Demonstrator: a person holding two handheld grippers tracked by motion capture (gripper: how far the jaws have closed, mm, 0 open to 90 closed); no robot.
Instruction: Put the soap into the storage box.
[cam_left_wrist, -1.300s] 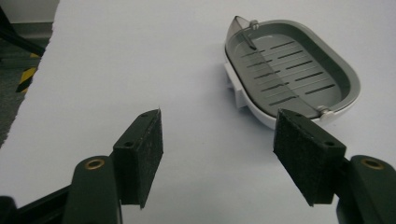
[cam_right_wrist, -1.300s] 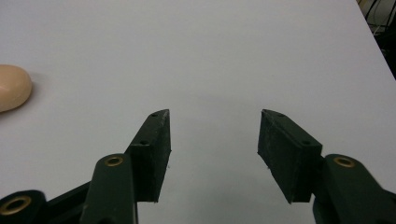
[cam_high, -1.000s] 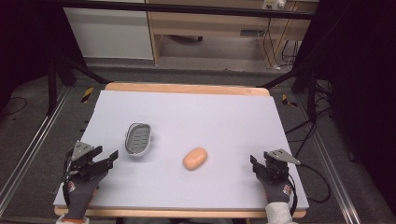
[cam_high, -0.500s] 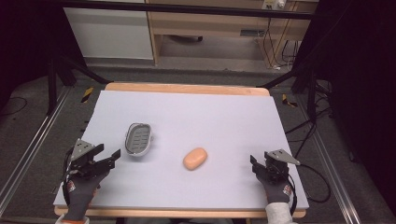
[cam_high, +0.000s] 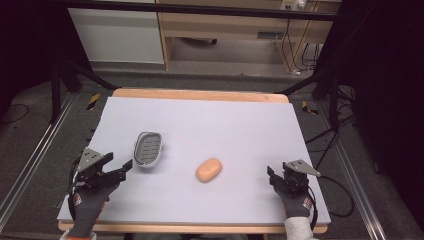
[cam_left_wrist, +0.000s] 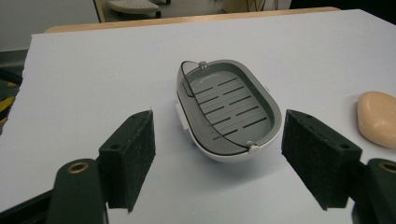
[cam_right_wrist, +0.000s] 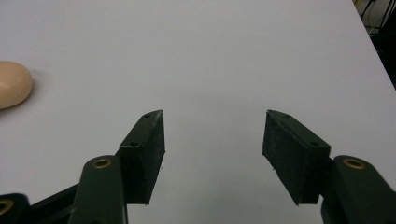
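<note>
Even overhead light on the table (cam_high: 240, 125); dark surroundings beyond it; soft shadow under the soap dish (cam_left_wrist: 229, 114); jaws slightly blurred.

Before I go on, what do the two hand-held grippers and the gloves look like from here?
Both the left gripper and the right gripper are black, each topped by a grey three-cornered plate. In the gripper views their jaws are dark blocks with flat, rough-looking pads and brass-coloured pivot rings. The left hand and right hand wear dark grey gloves with reddish markings; a pale cuff shows at the right wrist. A black cable trails from each gripper.
</note>
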